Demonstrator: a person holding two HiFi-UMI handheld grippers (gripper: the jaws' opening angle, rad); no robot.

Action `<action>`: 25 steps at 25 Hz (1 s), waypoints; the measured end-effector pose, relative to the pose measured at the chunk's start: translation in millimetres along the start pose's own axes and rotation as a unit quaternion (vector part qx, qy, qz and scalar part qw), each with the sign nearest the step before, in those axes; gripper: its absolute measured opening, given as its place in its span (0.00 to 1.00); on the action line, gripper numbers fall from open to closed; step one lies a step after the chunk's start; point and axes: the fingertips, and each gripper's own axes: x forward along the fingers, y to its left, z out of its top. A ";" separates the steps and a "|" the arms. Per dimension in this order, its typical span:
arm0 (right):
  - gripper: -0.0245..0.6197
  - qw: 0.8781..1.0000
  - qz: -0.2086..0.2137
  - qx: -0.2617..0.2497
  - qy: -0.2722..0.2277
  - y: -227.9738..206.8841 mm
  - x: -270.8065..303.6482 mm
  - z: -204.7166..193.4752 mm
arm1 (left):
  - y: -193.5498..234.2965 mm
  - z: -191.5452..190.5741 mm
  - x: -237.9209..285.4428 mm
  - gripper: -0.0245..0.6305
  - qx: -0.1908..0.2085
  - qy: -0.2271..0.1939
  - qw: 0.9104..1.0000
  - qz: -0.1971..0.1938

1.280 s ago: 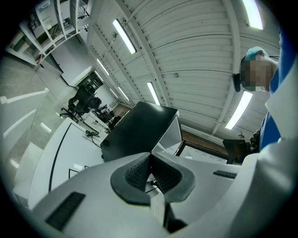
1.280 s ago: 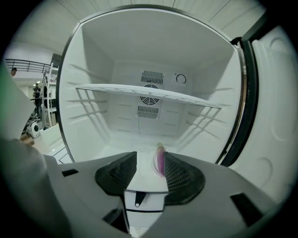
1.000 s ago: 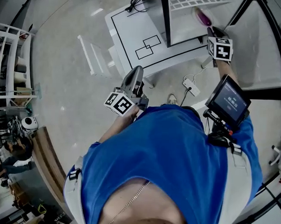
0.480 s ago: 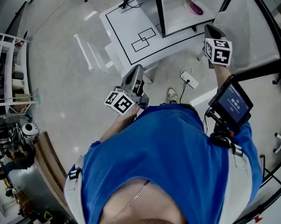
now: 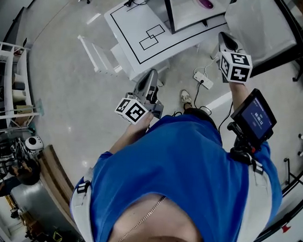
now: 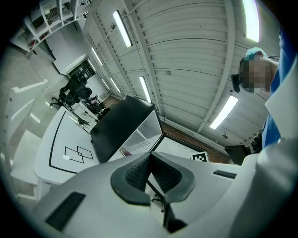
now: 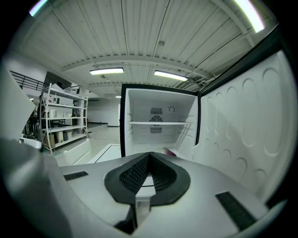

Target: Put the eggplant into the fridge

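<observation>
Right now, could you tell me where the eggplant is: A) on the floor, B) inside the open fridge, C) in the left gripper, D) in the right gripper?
B: the eggplant lies inside the open fridge, while the right gripper and left gripper are both shut and empty.

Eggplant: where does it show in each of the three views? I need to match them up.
Head view: eggplant at the top edge, right of centre, inside the fridge.
Left gripper view: purple sliver left of centre, in the fridge's white interior.
Right gripper view: just right of centre, low inside the fridge.
Shared landmark: the open fridge.
</observation>
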 end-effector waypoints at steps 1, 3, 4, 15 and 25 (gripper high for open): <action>0.04 1.000 0.001 0.001 -0.001 1.3 -1.9 -1.6 | 1.4 -2.4 1.5 0.05 -0.001 0.002 1.000 0.000; 0.04 1.000 0.003 0.004 -0.001 5.2 -5.7 -2.5 | 3.6 -4.3 3.2 0.05 -0.004 0.007 1.000 0.000; 0.04 1.000 0.004 0.005 -0.001 7.4 -8.5 -3.0 | 3.6 -5.1 3.3 0.05 -0.006 0.009 1.000 -0.001; 0.04 1.000 0.004 0.016 -0.017 24.5 -109.9 -14.8 | -54.3 -27.8 -24.6 0.05 0.007 0.023 0.999 -0.024; 0.04 1.000 0.000 0.012 -0.020 0.8 -154.1 8.2 | -105.7 -26.1 0.2 0.05 0.016 0.030 0.999 -0.041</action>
